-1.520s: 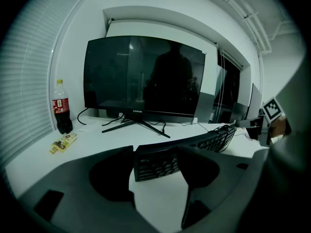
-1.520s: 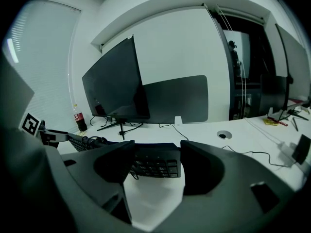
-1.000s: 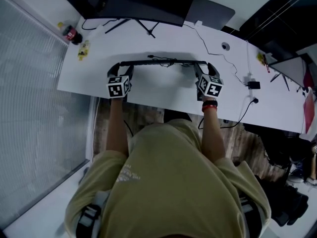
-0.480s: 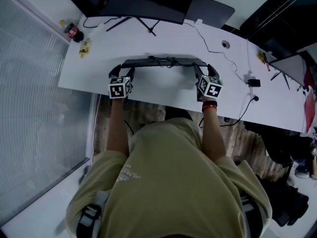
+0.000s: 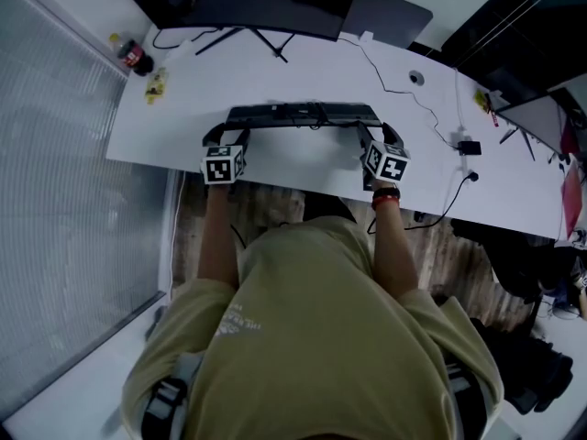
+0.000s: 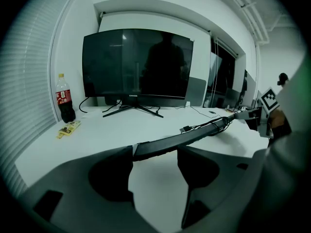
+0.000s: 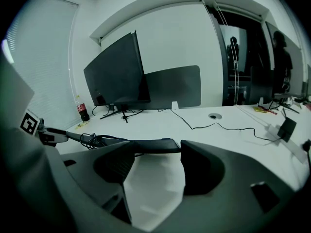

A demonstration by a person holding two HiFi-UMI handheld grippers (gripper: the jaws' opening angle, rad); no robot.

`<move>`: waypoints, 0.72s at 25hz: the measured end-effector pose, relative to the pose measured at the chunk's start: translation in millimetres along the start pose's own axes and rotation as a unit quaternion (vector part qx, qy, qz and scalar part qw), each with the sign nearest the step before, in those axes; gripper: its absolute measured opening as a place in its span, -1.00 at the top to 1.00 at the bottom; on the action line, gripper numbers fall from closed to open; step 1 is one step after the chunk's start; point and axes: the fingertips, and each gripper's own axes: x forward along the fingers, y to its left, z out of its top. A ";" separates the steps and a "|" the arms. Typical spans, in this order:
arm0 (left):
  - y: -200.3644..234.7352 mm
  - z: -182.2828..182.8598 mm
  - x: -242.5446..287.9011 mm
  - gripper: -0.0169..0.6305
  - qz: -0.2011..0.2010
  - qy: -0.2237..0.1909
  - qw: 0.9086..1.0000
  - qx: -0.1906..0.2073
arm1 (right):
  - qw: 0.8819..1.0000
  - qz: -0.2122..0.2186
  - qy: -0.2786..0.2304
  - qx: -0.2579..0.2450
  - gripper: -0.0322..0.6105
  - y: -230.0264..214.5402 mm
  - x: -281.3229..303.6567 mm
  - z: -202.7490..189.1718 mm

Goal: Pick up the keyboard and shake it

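Both ends of the long black keyboard [image 5: 303, 115] stay clamped in my left gripper [image 6: 155, 152] and right gripper [image 7: 158, 147]; it's tipped flatter, mid-shake I reckon.

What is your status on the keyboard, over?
Ends gripped: left gripper and right gripper shut on keyboard. Keyboard held above desk, cable bundled on it. Nothing in the way; bottle and monitor stand behind.
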 end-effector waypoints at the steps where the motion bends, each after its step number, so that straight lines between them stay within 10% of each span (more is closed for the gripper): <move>1: -0.1 -1.8 -0.2 0.04 -0.001 0.001 1.000 0.002 | 1.000 -0.001 0.004 0.002 -0.04 -0.3 0.0 -3.9; 18: -6.3 -48.7 0.6 0.04 -0.002 0.056 0.998 0.013 | 1.000 -0.009 0.027 0.013 -0.04 0.2 -0.2 -44.9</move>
